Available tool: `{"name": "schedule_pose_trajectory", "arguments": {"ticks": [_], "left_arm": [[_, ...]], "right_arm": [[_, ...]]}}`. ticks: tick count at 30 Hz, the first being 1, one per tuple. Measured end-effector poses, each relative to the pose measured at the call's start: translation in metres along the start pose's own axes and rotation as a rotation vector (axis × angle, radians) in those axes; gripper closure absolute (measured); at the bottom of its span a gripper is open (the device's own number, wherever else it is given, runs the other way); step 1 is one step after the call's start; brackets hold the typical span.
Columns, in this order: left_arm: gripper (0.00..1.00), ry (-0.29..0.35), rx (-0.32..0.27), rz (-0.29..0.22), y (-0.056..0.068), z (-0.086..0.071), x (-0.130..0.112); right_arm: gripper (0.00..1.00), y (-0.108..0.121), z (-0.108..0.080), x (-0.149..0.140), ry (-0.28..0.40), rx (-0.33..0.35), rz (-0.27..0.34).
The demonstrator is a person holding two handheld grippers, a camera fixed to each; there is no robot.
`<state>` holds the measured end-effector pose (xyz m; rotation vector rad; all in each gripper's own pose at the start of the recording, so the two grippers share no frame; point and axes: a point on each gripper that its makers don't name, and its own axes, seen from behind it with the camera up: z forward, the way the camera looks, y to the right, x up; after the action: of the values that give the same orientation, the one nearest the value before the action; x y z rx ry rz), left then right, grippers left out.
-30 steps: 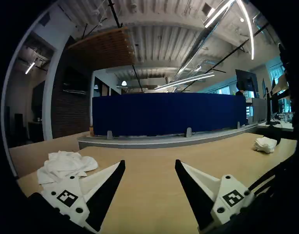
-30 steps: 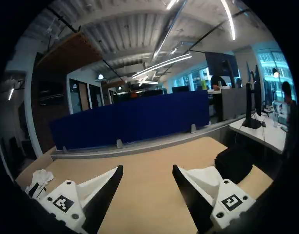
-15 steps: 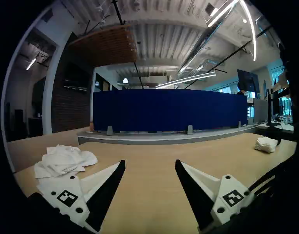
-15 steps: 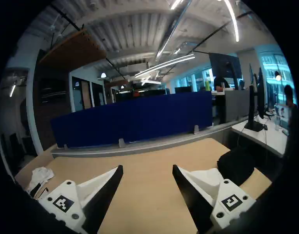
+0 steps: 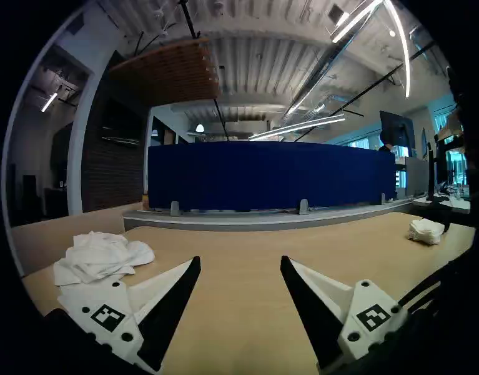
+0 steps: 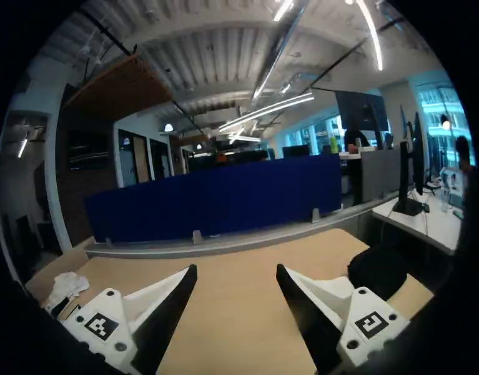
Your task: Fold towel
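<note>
Left gripper (image 5: 239, 259): jaws spread wide, holding nothing, above bare wooden table (image 5: 239, 294). Crumpled white towel (image 5: 102, 257) lies on the table at 9 o'clock, just beside the left finger. Small folded white cloth (image 5: 425, 230) at 3 o'clock, well apart.

Right gripper (image 6: 235, 267): jaws likewise wide, empty. Towel (image 6: 67, 285) at 9 o'clock; dark bundle (image 6: 376, 269) at 3 o'clock. Blue partition (image 6: 220, 197) at 12 o'clock.
</note>
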<state>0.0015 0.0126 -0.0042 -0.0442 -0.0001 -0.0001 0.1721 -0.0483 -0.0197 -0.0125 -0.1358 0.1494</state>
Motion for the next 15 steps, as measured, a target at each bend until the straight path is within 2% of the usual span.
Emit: {"name": "schedule_pose_trajectory", "arguments": {"ticks": [8,15], "left_arm": [[0.05,0.000,0.000,0.000,0.000,0.000,0.000],[0.05,0.000,0.000,0.000,0.000,0.000,0.000]], "right_arm": [[0.01,0.006,-0.011,0.015,0.055,0.029,-0.028],[0.00,0.031,-0.008,0.001,0.094,0.013,-0.078]]}}
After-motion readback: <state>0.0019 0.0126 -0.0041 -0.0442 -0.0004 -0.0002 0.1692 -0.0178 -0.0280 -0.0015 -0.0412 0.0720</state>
